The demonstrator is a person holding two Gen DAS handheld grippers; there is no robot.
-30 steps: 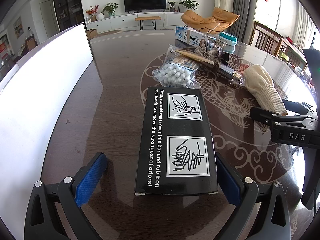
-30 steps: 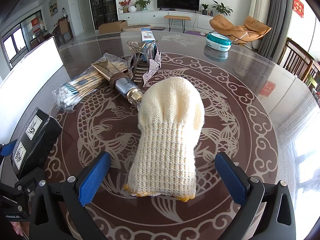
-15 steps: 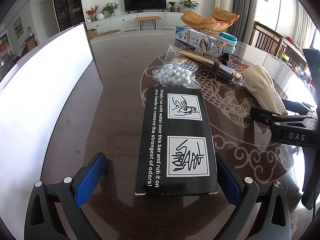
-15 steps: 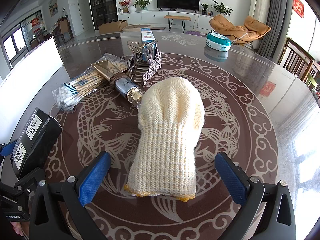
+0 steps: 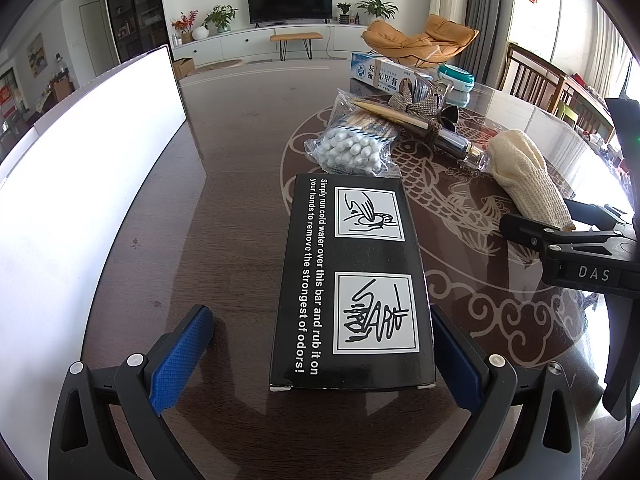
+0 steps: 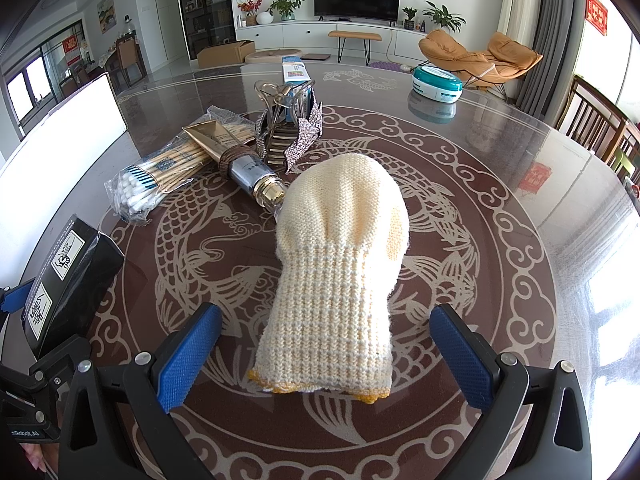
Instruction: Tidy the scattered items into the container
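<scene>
A black box (image 5: 352,276) with white print lies flat on the dark table, its near end between the open fingers of my left gripper (image 5: 320,360). The right blue pad sits close to the box's side; the left pad stands well clear. A cream knitted glove (image 6: 340,264) lies cuff-first between the open fingers of my right gripper (image 6: 326,352), touching neither pad. The black box (image 6: 64,272) shows at that view's left edge. The white container (image 5: 80,184) stands to the left of the box. The right gripper's black body (image 5: 576,256) reaches in beside the glove (image 5: 528,176).
Behind the box lie a bag of cotton swabs (image 5: 352,144), a gold-capped tube (image 6: 240,160), a glittery hair clip (image 6: 290,132), a blue-and-white carton (image 5: 380,74) and a teal round tub (image 6: 436,84). Bare table lies to the glove's right.
</scene>
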